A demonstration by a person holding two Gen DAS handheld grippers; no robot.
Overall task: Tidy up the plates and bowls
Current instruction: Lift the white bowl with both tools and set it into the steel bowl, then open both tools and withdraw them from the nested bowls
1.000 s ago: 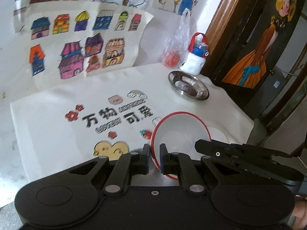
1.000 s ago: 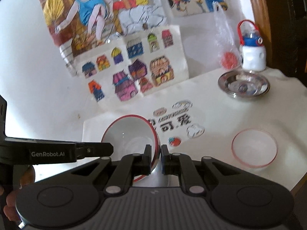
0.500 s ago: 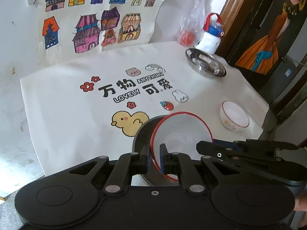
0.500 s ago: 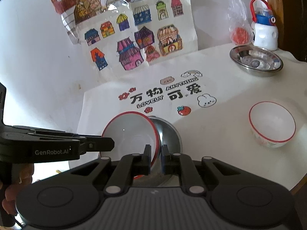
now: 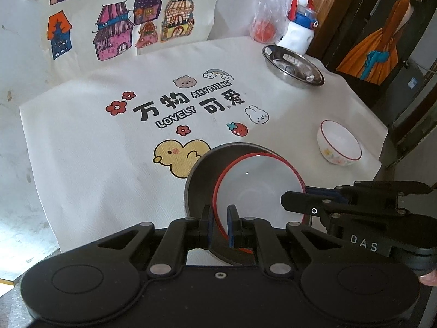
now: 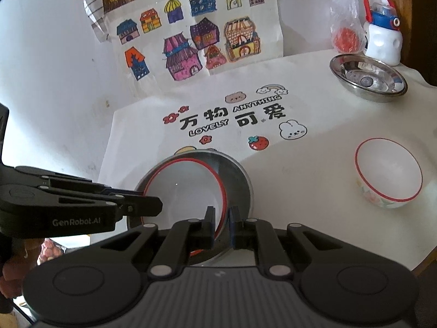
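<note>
A white bowl with a red rim [image 5: 254, 188] [image 6: 183, 188] is held by both grippers just inside a larger steel bowl [image 5: 200, 169] [image 6: 237, 180] near the table's front edge. My left gripper [image 5: 220, 225] is shut on the red-rimmed bowl's near rim. My right gripper [image 6: 221, 227] is shut on its opposite rim. A smaller white bowl with a red rim and flower print [image 5: 338, 146] [image 6: 387, 175] stands to the right. A steel plate [image 5: 292, 65] [image 6: 368, 78] sits at the back right.
A printed white cloth [image 5: 109, 147] [image 6: 300, 169] covers the table. A white bottle with a red handle [image 5: 299, 27] [image 6: 382, 32] and a plastic bag [image 5: 266, 19] [image 6: 345, 22] stand by the back wall. Drawings hang on the wall. The table edge runs close on the right.
Both grippers have carried the red-rimmed bowl down and lowered it into the steel bowl. The views have tilted down toward the table.
</note>
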